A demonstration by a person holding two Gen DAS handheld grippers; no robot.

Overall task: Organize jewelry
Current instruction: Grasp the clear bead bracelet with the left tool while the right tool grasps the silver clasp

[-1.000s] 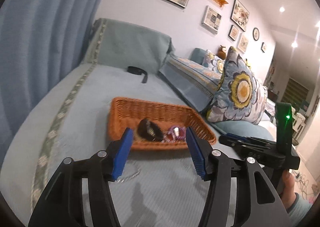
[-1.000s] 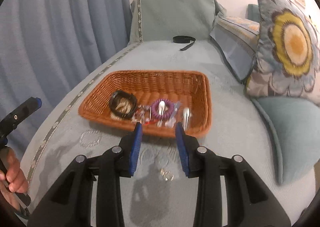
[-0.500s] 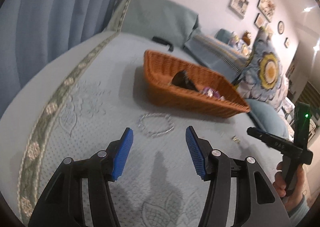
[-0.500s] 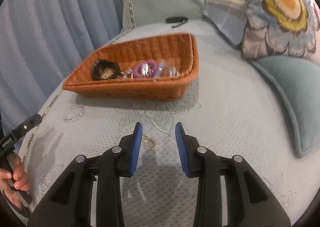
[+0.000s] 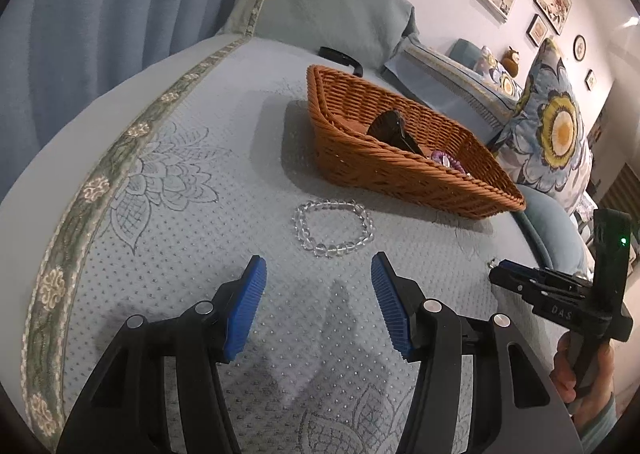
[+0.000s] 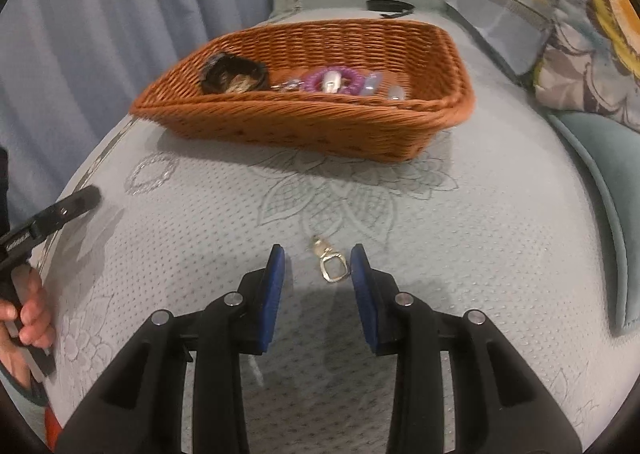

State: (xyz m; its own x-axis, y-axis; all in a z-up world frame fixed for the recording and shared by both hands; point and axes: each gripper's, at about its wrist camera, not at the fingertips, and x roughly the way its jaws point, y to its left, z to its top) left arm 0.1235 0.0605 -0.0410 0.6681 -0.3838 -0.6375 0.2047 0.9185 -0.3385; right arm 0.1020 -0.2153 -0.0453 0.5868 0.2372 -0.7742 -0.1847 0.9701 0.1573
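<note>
A clear bead bracelet [image 5: 334, 228] lies on the blue bedspread, just ahead of my open, empty left gripper [image 5: 318, 264]. It shows faintly in the right wrist view [image 6: 150, 176]. A small gold earring [image 6: 330, 264] lies between the fingertips of my open, empty right gripper [image 6: 318, 256], low over the cover. The orange wicker basket [image 5: 400, 170] [image 6: 312, 122] stands behind both; it holds a black scrunchie [image 6: 232, 74], a purple coil hair tie [image 6: 334, 80] and several small clips.
A floral cushion [image 5: 556, 134] and a teal pillow [image 6: 608, 158] lie right of the basket. A black strap [image 6: 390, 7] lies behind it. Blue curtains [image 5: 100, 6] hang on the left, at the bed's edge.
Both grippers dropped low over the bedspread. The left closed in on the bead bracelet; the right moved forward until the gold earring lies between its fingertips.
</note>
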